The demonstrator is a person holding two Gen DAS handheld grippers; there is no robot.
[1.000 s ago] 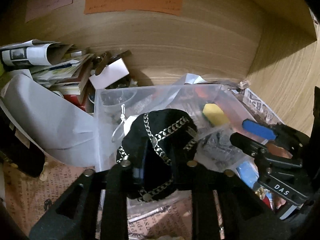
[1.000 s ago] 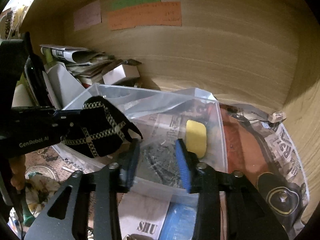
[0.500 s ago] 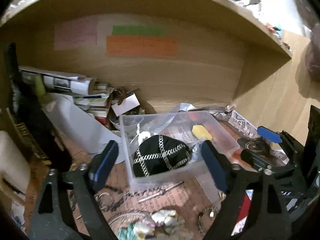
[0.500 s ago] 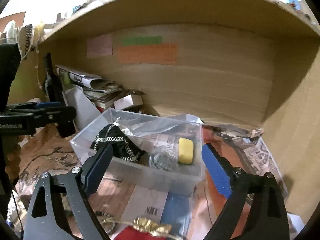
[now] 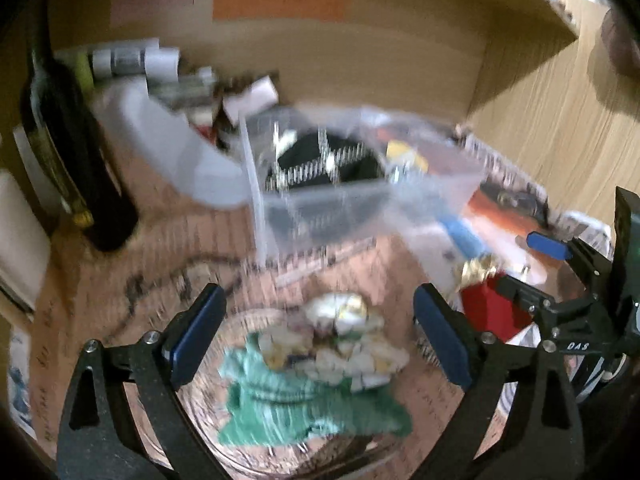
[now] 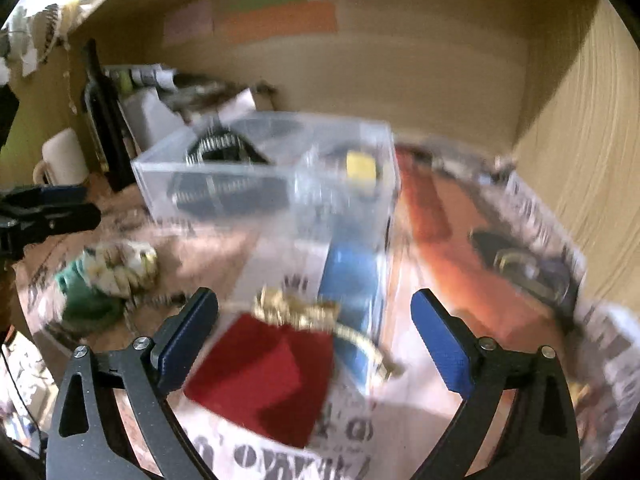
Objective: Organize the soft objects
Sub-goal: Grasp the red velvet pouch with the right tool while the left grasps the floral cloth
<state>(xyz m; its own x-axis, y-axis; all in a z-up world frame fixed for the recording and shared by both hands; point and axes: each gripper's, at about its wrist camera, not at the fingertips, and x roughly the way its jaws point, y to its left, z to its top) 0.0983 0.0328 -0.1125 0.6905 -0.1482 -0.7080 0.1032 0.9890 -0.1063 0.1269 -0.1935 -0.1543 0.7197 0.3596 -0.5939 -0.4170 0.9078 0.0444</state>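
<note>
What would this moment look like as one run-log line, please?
left gripper: open, above green cloth | right gripper: open, above red pouch | black pouch: in clear bin

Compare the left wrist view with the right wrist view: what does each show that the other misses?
Left wrist only: the glass bowl holding the green and white cloth bundle, framed by the open left gripper.

Right wrist only: the white mug at far left, and the red pouch seen whole, framed by the open right gripper.

Both: the clear plastic box with the black chain-trimmed cap and yellow sponge inside, the dark bottle, and the orange note.
</note>
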